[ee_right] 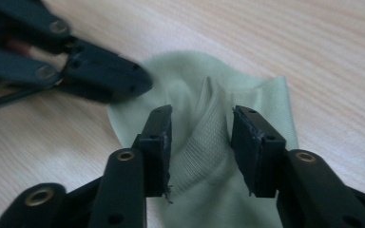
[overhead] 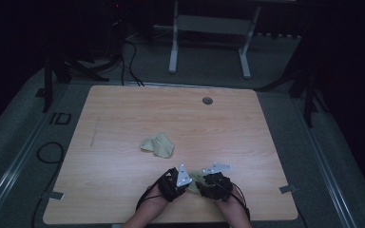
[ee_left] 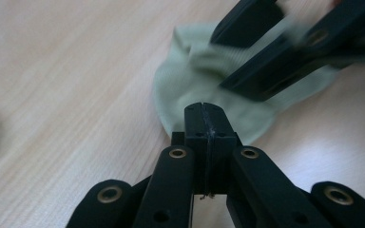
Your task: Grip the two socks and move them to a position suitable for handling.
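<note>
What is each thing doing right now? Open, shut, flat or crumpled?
Left gripper: shut, tips at the near sock's edge; whether cloth is pinched is unclear.
Right gripper: partly open, a raised fold of the sock between its jaws.
Near sock: lying on the table, rumpled.
Far sock: crumpled, untouched.

One sock (overhead: 196, 182) lies on the table (overhead: 123, 118) near its front edge, another sock (overhead: 158, 145) behind it to the left.

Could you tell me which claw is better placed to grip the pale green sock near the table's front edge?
Right: the right claw stands open astride a raised fold of the sock; the left claw is shut at its edge.
</note>
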Demonstrator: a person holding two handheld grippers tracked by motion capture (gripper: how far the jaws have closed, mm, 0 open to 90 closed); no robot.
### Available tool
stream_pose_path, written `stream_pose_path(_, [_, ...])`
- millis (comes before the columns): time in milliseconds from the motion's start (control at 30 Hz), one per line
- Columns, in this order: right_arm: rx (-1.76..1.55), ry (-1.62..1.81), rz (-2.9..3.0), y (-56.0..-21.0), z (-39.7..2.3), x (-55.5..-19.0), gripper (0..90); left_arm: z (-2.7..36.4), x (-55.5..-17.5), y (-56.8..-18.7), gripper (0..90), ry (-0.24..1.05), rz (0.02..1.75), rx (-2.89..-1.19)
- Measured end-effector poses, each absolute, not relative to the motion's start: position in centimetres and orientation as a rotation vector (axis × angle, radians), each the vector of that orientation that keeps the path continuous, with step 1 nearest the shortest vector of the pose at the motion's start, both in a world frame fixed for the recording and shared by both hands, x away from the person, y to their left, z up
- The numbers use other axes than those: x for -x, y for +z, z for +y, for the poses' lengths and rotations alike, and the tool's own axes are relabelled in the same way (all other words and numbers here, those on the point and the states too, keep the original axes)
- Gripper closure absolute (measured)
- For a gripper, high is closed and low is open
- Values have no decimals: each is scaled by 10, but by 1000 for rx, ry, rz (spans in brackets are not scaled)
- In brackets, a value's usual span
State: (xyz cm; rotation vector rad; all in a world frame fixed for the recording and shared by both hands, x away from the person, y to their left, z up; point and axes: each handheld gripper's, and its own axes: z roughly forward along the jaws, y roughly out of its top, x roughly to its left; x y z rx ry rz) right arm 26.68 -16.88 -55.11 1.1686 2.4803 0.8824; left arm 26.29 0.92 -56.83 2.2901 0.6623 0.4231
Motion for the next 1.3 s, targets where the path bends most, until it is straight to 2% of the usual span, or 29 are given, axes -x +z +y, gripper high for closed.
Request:
stream_pose_path(67, [-1149, 862, 2486, -554, -169, -266, 650, 9, -266, -567, 894, 421, 671, -2290])
stream_pose_path(167, [-1140, 859, 2475, -552, -170, -265, 790, 8, -268, -566, 894, 418, 657, -2309])
stream_pose_path(300, [-1150, 894, 2448, -542, -178, -264, 818, 11, -268, -567, 896, 400, 658, -2295])
stream_pose_path(467, [-1177, 938, 2413, -528, -194, -263, 817, 13, -269, -568, 895, 387, 661, -2285])
stream_pose_path(567, [-1232, 968, 2356, -516, -217, -265, 816, 14, -269, -570, 895, 406, 624, -2273])
stream_pose_path(967, [-1368, 897, 2290, -530, -263, -276, 785, 4, -276, -569, 895, 407, 596, -2297])
stream_pose_path(1100, [-1401, 853, 2275, -536, -273, -280, 709, -1, -279, -568, 894, 421, 585, -2312])
stream_pose_path(1233, [-1414, 845, 2248, -535, -280, -280, 694, -1, -282, -567, 893, 401, 606, -2303])
stream_pose_path(1267, [-1409, 848, 2246, -533, -280, -279, 696, 0, -282, -567, 890, 389, 623, -2295])
stream_pose_path(1300, [-1403, 847, 2248, -532, -280, -279, 696, 0, -283, -566, 850, 378, 625, -2282])
